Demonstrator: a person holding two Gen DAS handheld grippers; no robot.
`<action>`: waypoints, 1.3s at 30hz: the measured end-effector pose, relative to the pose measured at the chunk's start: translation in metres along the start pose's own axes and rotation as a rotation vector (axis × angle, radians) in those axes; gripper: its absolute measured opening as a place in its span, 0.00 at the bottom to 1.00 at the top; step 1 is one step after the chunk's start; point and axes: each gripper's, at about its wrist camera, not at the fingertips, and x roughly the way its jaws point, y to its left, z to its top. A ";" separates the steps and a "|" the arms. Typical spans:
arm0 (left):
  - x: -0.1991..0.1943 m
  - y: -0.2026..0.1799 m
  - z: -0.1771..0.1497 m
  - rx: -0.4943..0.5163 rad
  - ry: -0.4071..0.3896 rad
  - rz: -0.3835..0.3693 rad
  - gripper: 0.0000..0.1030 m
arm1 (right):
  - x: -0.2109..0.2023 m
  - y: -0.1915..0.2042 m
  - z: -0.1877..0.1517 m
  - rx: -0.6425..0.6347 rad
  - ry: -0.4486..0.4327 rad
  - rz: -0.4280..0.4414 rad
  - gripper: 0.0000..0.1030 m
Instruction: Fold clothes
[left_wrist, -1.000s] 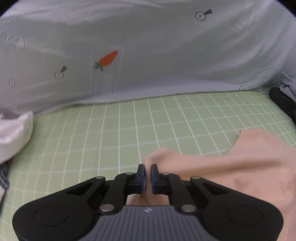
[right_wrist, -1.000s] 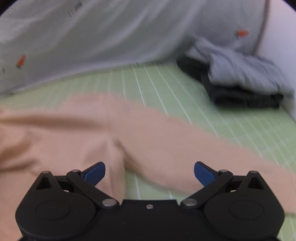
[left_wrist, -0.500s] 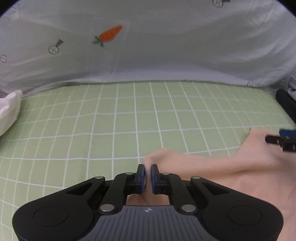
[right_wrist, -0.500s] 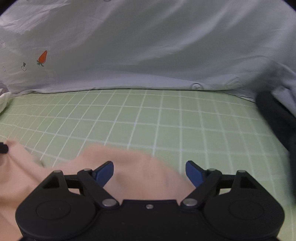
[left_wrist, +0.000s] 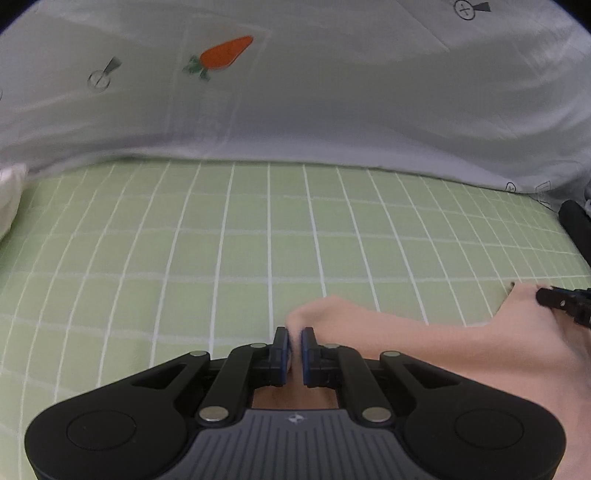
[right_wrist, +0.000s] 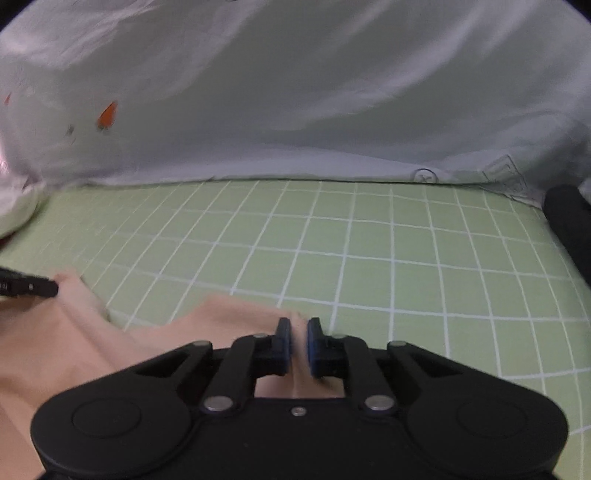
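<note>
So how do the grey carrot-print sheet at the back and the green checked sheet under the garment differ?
The grey carrot-print sheet rises as a rumpled, creased mound; the green checked sheet lies flat. The grey one carries scattered small motifs, including an orange carrot, while the green one has a regular white grid. The peach garment, pinched by the left gripper and right gripper, lies on the green sheet only. Both are light-coloured bedding fabric.

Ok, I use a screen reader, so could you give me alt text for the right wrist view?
The right gripper is shut on an edge of a peach garment lying on a green grid-patterned sheet. The left gripper's tip pokes in at the left edge, and a pale carrot-print fabric rises behind.
</note>
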 end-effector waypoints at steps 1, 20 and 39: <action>0.003 -0.001 0.008 0.030 -0.019 0.004 0.08 | 0.002 -0.005 0.001 0.021 -0.012 -0.016 0.09; 0.041 0.008 0.053 -0.034 -0.019 0.001 0.41 | 0.017 -0.009 0.015 -0.025 -0.024 -0.229 0.61; -0.157 0.012 -0.149 -0.236 0.081 0.115 0.80 | -0.166 0.097 -0.145 0.063 0.048 -0.183 0.94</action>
